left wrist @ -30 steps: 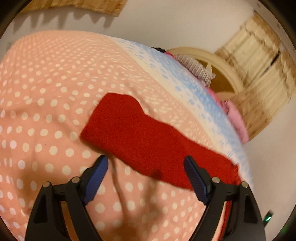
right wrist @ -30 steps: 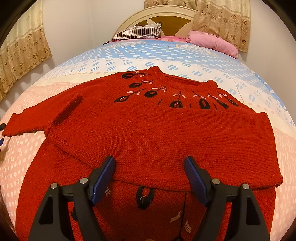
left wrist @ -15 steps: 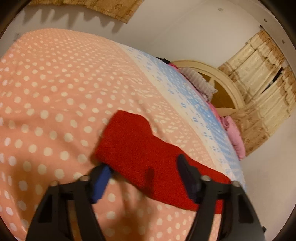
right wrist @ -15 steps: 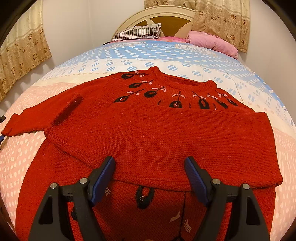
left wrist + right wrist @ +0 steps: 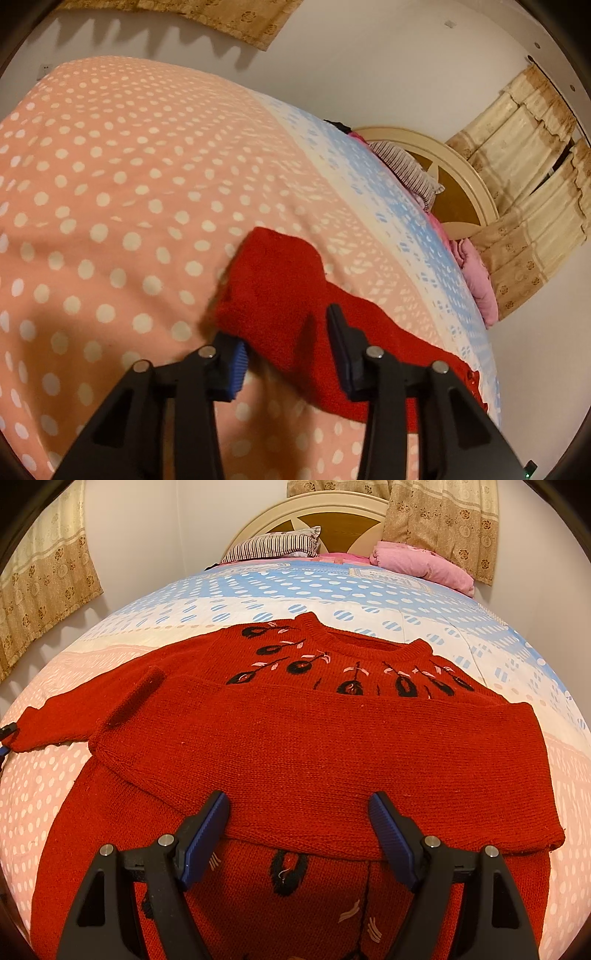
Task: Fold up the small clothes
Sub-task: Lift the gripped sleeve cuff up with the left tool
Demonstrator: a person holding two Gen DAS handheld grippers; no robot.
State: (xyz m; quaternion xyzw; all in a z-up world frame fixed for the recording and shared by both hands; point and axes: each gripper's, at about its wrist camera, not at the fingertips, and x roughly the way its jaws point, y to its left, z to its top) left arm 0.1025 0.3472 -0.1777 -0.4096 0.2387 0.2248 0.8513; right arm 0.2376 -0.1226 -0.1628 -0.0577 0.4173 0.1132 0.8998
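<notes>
A red knit sweater (image 5: 317, 746) with black and pink embroidery lies flat on the bed, its right sleeve folded across the chest. Its left sleeve (image 5: 280, 291) stretches out over the pink dotted cover. My left gripper (image 5: 288, 354) straddles that sleeve's cuff end, the jaws partly closed around the fabric with a gap still between them; the sleeve end is raised a little between the pads. My right gripper (image 5: 299, 834) is open and empty, hovering over the folded sleeve's lower edge. The left gripper's tip shows at the far left of the right wrist view (image 5: 5, 738).
The bedspread (image 5: 110, 206) is pink with white dots, then blue towards the head. A striped pillow (image 5: 273, 546) and a pink bundle (image 5: 424, 563) lie by the cream headboard (image 5: 325, 513). Curtains (image 5: 40, 590) hang on the walls.
My left gripper has moved forward onto the sleeve cuff and its jaws have narrowed around it. The right gripper and the sweater body have not moved.
</notes>
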